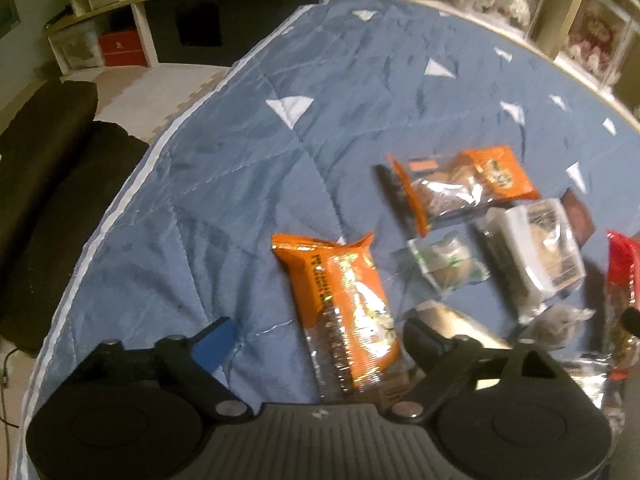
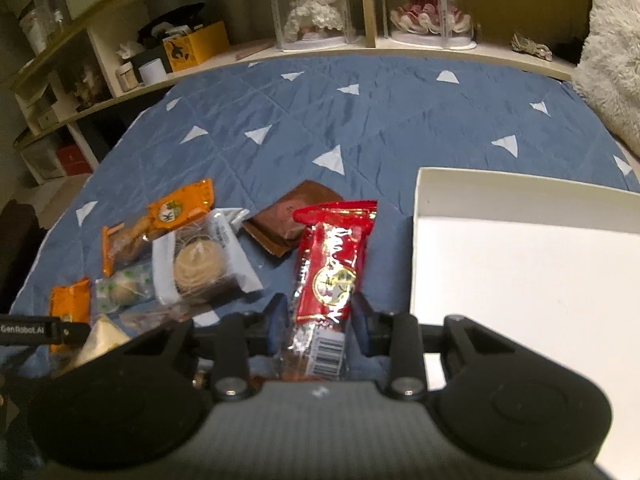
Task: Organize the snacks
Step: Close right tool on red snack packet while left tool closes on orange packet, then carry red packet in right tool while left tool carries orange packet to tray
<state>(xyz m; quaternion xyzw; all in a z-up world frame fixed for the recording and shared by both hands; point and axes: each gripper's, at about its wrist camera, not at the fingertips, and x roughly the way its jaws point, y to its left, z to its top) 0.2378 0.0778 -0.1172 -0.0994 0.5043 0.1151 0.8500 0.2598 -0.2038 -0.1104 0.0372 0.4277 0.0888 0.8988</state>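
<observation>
Several wrapped snacks lie on a blue quilt (image 1: 240, 184). In the left wrist view an orange snack pack (image 1: 344, 308) lies lengthwise between the wide-apart fingers of my open left gripper (image 1: 318, 334); neither finger touches it. Beyond it are a clear-and-orange pack (image 1: 468, 184), a white-wrapped cookie (image 1: 532, 248) and a small green-printed sweet (image 1: 444, 264). In the right wrist view my right gripper (image 2: 319, 320) is shut on a red snack pack (image 2: 332, 268), which sticks out forward. An open white box (image 2: 520, 280) sits just to its right, nothing in the part that shows.
A brown packet (image 2: 288, 220) lies behind the red pack. Shelves with doll cases (image 2: 316, 4) line the quilt's far edge. A fluffy white cushion (image 2: 612, 60) sits at far right. A dark cushion (image 1: 48, 184) lies on the floor past the quilt's left edge.
</observation>
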